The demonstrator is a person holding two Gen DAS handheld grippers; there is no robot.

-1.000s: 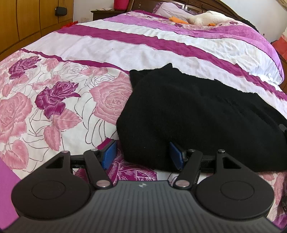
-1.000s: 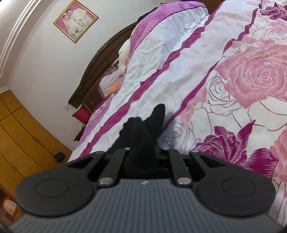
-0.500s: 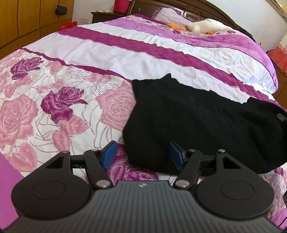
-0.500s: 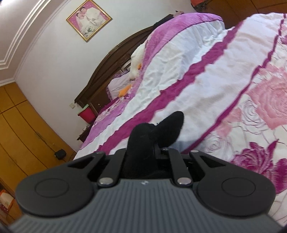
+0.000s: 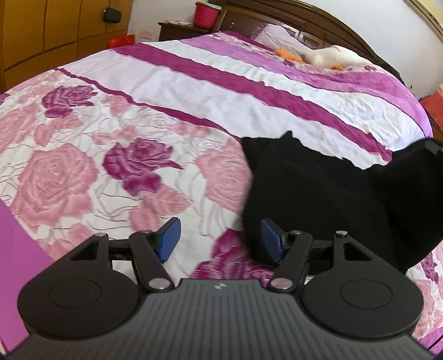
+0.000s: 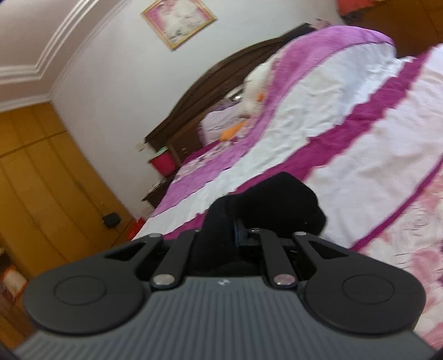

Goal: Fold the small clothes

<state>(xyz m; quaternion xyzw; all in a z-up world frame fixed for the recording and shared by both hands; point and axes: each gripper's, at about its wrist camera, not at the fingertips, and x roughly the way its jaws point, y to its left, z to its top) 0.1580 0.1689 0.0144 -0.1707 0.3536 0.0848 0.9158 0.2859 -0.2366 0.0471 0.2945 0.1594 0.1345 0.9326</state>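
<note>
A black knitted garment [image 5: 326, 193] lies on the rose-patterned bedspread [image 5: 83, 171], at the right in the left wrist view. Its right end rises off the bed toward the frame edge. My left gripper [image 5: 218, 238] is open and empty, with blue pads [image 5: 167, 238], just left of the garment's near left corner; the right pad touches or nearly touches the cloth. My right gripper [image 6: 235, 235] is shut on a bunch of the same black garment [image 6: 265, 202] and holds it above the bed; the fingertips are hidden by the cloth.
A white and orange plush toy [image 5: 329, 56] lies by the dark wooden headboard [image 5: 346, 25]. A red bin [image 5: 205, 15] stands on a nightstand at the back left. Yellow wooden wardrobes [image 5: 55, 30] line the left side.
My right gripper has lifted the garment's end higher and tilted upward. My left gripper has shifted left, so the garment now sits to its right instead of between the fingers.
</note>
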